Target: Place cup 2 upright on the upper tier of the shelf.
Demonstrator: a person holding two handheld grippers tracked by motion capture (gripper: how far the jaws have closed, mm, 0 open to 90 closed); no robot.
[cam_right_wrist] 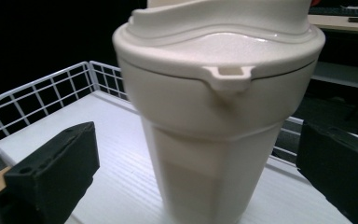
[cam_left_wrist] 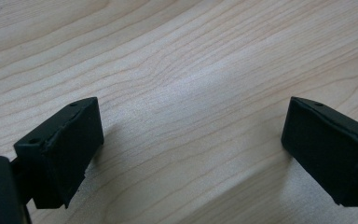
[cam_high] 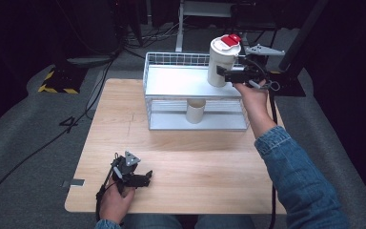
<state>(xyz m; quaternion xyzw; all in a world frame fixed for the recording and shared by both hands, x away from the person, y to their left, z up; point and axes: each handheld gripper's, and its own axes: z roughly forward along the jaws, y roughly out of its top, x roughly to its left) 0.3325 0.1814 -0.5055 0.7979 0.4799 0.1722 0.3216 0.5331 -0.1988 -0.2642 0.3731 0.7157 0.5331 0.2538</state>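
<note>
A cream tumbler (cam_high: 221, 62) with a red flip cap stands upright at the right end of the top shelf of a white wire rack (cam_high: 171, 81). My right gripper (cam_high: 225, 72) is level with it on its right side and is open. In the right gripper view the tumbler (cam_right_wrist: 214, 140) stands just ahead, between the two wide-apart jaws, and neither pad touches it. My left gripper (cam_high: 147, 177) rests on the wooden table (cam_high: 181, 152) near the front edge, open, with only bare wood between its jaws (cam_left_wrist: 191, 149).
A short beige cup (cam_high: 195, 110) stands on the rack's lower shelf. The rack has a low wire rim (cam_right_wrist: 37, 93) around the top shelf. Behind the table are dark floor, cables and a metal stand.
</note>
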